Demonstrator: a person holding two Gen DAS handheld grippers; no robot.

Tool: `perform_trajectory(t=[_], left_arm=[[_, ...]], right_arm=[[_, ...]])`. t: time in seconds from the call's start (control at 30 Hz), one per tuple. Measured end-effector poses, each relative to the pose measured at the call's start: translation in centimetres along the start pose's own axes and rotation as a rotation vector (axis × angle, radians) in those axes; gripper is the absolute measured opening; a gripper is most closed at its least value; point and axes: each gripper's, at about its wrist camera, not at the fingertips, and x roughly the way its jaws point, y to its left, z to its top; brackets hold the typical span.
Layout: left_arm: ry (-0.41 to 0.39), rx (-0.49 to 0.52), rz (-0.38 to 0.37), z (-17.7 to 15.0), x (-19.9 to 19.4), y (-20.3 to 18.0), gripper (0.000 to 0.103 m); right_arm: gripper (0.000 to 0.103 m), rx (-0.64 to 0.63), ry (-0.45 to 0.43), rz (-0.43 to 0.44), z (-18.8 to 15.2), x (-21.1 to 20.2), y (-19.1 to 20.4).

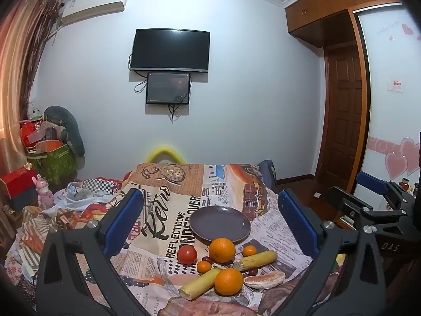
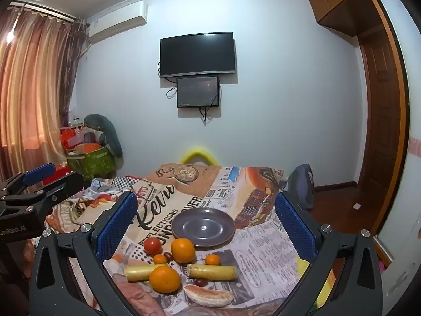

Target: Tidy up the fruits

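Left wrist view showed the left gripper spread wide and empty, like the right gripper. The fruit lay loose on the cloth just before the empty plate. Best to take the near orange first, closing gently across its middle so it would not roll.

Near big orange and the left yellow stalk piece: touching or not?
Cannot tell. In both wrist views the near orange overlaps the stalk piece and hides its end; no gap shows, but contact isn't plainly visible.

fruits before plate on cloth
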Motion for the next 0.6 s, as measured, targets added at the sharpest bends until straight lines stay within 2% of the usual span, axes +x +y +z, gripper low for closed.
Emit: perform_trajectory(t=[0.6], left_arm=[[0.002, -0.002, -0.007, 0.05, 0.17, -0.35, 0.103]], right_arm=[[0.103, 0.016, -0.006, 0.002, 0.25, -0.52, -0.01]])
